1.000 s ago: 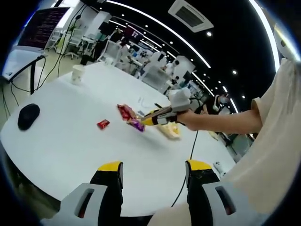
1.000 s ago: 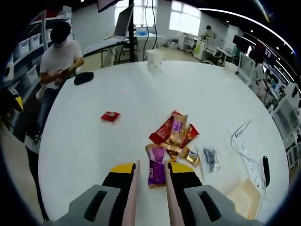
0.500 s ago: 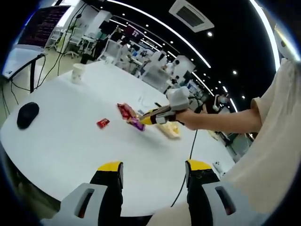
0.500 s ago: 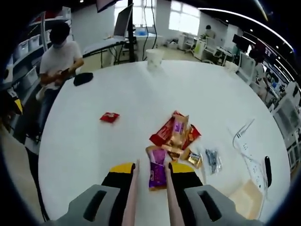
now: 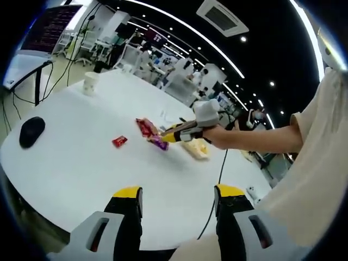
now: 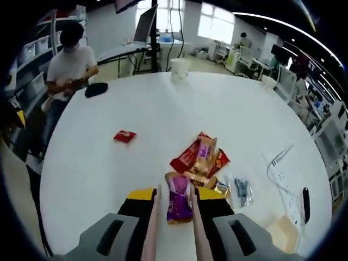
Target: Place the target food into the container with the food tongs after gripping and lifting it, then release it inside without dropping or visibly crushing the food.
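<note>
My right gripper (image 6: 176, 194) is shut on the food tongs (image 6: 153, 228), whose two pale arms run forward between its jaws. The tong tips pinch a purple snack packet (image 6: 178, 198) at the near edge of a pile of snack packets (image 6: 198, 157) on the white round table (image 6: 109, 174). A tan container (image 6: 283, 228) sits at the lower right. In the left gripper view, the right gripper (image 5: 174, 135) holds the purple packet (image 5: 159, 143) beside the container (image 5: 198, 150). My left gripper (image 5: 176, 196) is open and holds nothing.
A lone red packet (image 6: 124, 136), a paper cup (image 6: 179, 68) and a black mouse (image 6: 96, 89) lie on the table. A clear bag (image 6: 242, 190) and a white cable (image 6: 283, 163) lie right of the pile. A person (image 6: 68, 65) stands beyond the far left edge.
The purple packet now sits further between the tong arms and looks slightly raised and tilted. The left gripper has stayed still.
</note>
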Available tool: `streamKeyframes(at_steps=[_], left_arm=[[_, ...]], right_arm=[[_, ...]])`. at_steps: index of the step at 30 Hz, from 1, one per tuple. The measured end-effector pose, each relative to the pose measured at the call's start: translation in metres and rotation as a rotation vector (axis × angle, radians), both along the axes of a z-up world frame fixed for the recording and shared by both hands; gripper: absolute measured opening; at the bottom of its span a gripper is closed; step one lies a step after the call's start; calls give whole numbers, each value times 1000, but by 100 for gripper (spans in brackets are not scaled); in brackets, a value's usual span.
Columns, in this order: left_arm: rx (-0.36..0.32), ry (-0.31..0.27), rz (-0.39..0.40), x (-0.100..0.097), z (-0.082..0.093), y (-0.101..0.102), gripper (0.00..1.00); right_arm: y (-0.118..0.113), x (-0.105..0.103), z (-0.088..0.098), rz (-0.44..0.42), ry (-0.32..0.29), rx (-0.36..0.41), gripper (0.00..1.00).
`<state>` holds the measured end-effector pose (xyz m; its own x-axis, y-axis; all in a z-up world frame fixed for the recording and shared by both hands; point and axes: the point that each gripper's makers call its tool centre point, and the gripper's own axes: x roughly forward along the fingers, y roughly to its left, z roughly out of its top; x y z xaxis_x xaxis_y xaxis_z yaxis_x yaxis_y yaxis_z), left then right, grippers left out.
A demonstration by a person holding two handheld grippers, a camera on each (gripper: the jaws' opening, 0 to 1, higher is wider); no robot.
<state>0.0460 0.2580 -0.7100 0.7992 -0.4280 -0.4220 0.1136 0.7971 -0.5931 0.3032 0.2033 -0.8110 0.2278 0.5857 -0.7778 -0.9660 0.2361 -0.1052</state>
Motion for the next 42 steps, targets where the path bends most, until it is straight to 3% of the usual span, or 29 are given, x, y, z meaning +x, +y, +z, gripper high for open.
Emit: streamKeyframes(at_steps=[12, 20, 33, 42], left_arm=[[-2, 7, -3, 2, -1, 2, 53], [-7, 6, 7, 5, -2, 4, 53], [-8, 13, 0, 5, -5, 5, 53], [-12, 16, 2, 6, -6, 6, 53]], right_arm=[[-1, 4, -7, 12, 4, -32, 27], [0, 17, -13, 31, -32, -51, 27], [-4, 14, -27, 30, 9, -75, 27], [-2, 9, -27, 31, 21, -76, 25]])
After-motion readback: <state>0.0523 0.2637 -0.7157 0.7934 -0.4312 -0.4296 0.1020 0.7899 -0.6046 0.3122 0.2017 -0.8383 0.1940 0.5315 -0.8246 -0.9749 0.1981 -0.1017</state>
